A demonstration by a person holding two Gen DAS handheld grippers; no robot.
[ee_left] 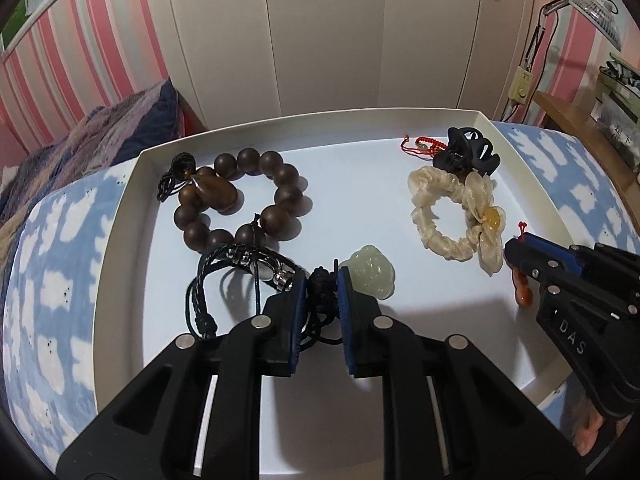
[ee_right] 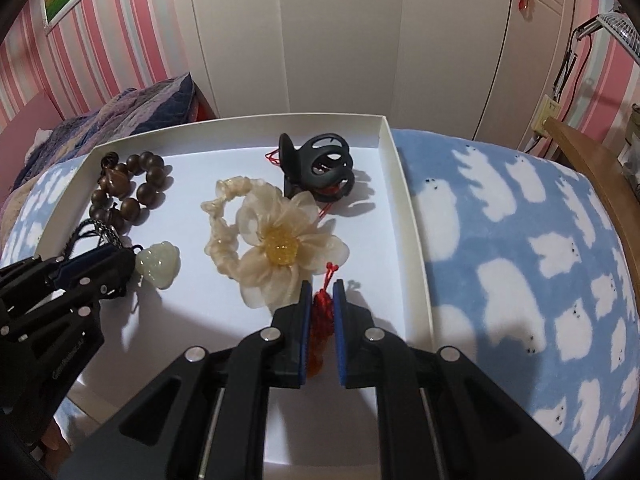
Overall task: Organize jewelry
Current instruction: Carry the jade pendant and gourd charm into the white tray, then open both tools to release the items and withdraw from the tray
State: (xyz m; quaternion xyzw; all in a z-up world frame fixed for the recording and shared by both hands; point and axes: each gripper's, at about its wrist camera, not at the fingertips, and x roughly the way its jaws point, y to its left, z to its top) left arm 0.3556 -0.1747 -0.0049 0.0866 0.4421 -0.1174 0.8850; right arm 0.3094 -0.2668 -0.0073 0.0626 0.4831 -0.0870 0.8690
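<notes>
While both hand-held grippers sit low over the white tray [ee_left: 120, 216], each has something between its pads.

Left hand-held gripper [ee_left: 322, 280]: pads close together on the black knotted cord [ee_left: 320, 280] of the jade pendant [ee_left: 370, 276]. Pendant itself lies on the tray floor just past the right pad, touching it. Right view confirms: pendant [ee_right: 158, 264] at the tip of the left hand-held gripper [ee_right: 128, 266]. Reads as clamped on the cord.

Right hand-held gripper [ee_right: 322, 288]: pads nearly together with the red pendant [ee_right: 320, 312] between them, red cord tip poking out ahead. From the left view, the orange-red body hangs below the right hand-held gripper [ee_left: 516, 248], near the tray's right side. Looks clamped on it.

Rest of the tray:
- Wood bead bracelet [ee_left: 240, 196], far left, lying flat, gourd bead and black cord on top.
- Black braided bracelet [ee_left: 240, 268] with metal beads, just in front of the wood beads, touching the left pad.
- Cream scrunchie [ee_left: 448, 212] with organza flower and amber centre, right of middle. Flower petals reach right up to the right gripper's left pad in the right view.
- Black hair claw [ee_left: 468, 154] at far right corner, behind the scrunchie, resting over a red string bracelet [ee_left: 424, 146].

Tray sits on a bed covered by a blue cloud-pattern blanket [ee_right: 520, 240]. White wardrobe [ee_left: 320, 36] behind.
</notes>
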